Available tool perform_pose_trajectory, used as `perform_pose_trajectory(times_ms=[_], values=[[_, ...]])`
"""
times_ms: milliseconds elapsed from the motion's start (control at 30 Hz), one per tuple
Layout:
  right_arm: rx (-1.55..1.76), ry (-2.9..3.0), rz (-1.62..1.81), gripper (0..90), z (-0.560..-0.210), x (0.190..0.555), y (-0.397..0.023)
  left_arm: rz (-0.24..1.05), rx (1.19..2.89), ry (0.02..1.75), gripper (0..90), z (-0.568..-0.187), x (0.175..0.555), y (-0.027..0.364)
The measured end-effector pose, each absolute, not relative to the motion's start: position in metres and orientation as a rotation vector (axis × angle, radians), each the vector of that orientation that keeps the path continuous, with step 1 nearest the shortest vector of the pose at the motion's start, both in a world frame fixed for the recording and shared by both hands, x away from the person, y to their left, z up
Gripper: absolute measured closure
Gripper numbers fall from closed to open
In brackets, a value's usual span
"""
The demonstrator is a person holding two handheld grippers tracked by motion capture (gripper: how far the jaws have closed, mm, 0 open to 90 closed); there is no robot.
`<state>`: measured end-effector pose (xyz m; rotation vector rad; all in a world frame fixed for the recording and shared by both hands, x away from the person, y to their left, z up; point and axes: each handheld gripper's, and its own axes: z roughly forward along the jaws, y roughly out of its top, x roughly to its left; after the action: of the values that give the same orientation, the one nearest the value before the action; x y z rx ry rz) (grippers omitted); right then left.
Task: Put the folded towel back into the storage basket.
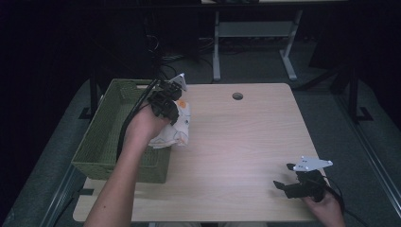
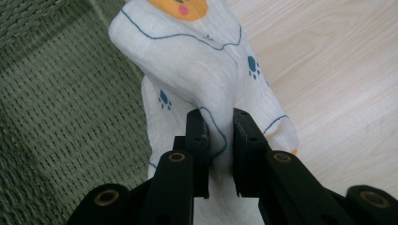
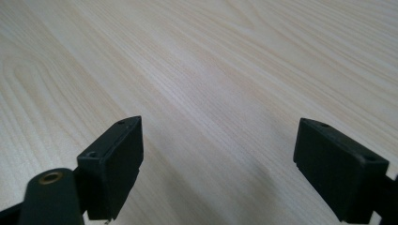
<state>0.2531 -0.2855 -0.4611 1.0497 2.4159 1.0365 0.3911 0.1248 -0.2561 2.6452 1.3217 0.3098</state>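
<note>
The left gripper (image 1: 176, 105) is clamped on a white cloth sock printed with small blue paw marks and an orange cartoon face (image 1: 177, 127). In the left gripper view its two black jaws pinch a fold of the fabric between them, the pads pressed in from both sides, and the white sock (image 2: 202, 79) hangs down from that pinch. A thin blue line runs round the fabric, and the orange face sits at the far end (cut off by the top edge of that view).

From the high view, the sock hangs right at the near right edge of the olive-green woven plastic basket (image 1: 101, 142), partly over the basket's rim and partly over the light wooden table (image 1: 236, 151). The basket stands on the table's left side, jutting past its edge. The left gripper view shows the same split: green weave (image 2: 56, 103) to one side of the sock, pale wood grain (image 2: 338, 70) to the other.

The right gripper (image 1: 283, 182) rests low at the near right corner of the table, well apart from the sock and basket. Its jaws stand wide open, with bare tabletop (image 3: 211, 70) between them.

A round cable hole (image 1: 237, 96) sits near the table's far edge.
</note>
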Motion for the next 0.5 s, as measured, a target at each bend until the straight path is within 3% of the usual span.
perform_pose_trajectory(times_ms=[500], values=[[1.059,2.420,1.029,16.0,-0.462,0.255,-0.287,0.252,2.606,1.426,79.1,-0.253,0.399,0.171]])
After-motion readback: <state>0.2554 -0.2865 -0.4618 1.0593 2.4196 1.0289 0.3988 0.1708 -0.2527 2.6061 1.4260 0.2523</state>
